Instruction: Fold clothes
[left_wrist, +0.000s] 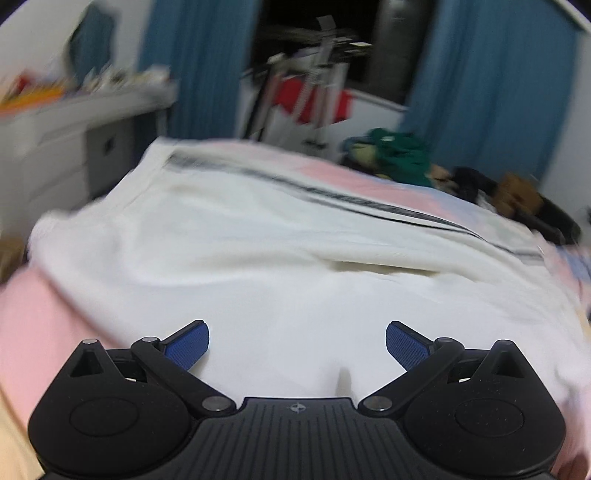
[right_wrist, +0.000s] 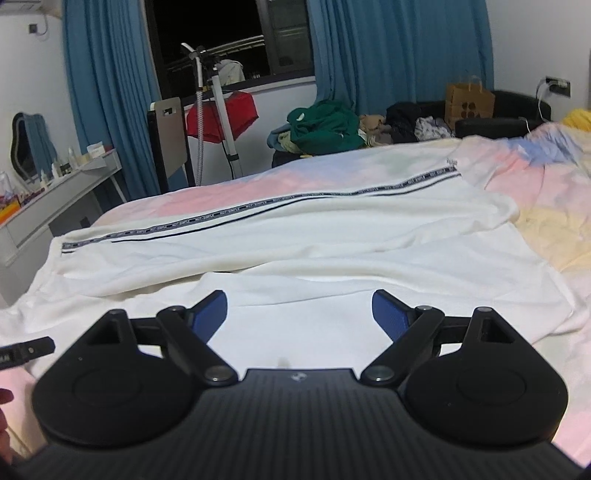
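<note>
A white garment (left_wrist: 258, 258) with a dark printed stripe lies spread on the pink bedsheet (left_wrist: 33, 325); the left wrist view is blurred. It also shows in the right wrist view (right_wrist: 295, 229), its stripe running along the far edge and a fold across the middle. My left gripper (left_wrist: 297, 345) is open and empty just above the near part of the garment. My right gripper (right_wrist: 299, 314) is open and empty over the garment's near flat part. A tip of the left gripper (right_wrist: 26, 350) shows at the right wrist view's left edge.
A heap of green and dark clothes (right_wrist: 325, 127) lies beyond the bed's far edge, with a brown paper bag (right_wrist: 469, 101) on a black seat. A grey desk (right_wrist: 55, 192) with bottles stands left. A stand with a red cloth (right_wrist: 221, 118) is by the window.
</note>
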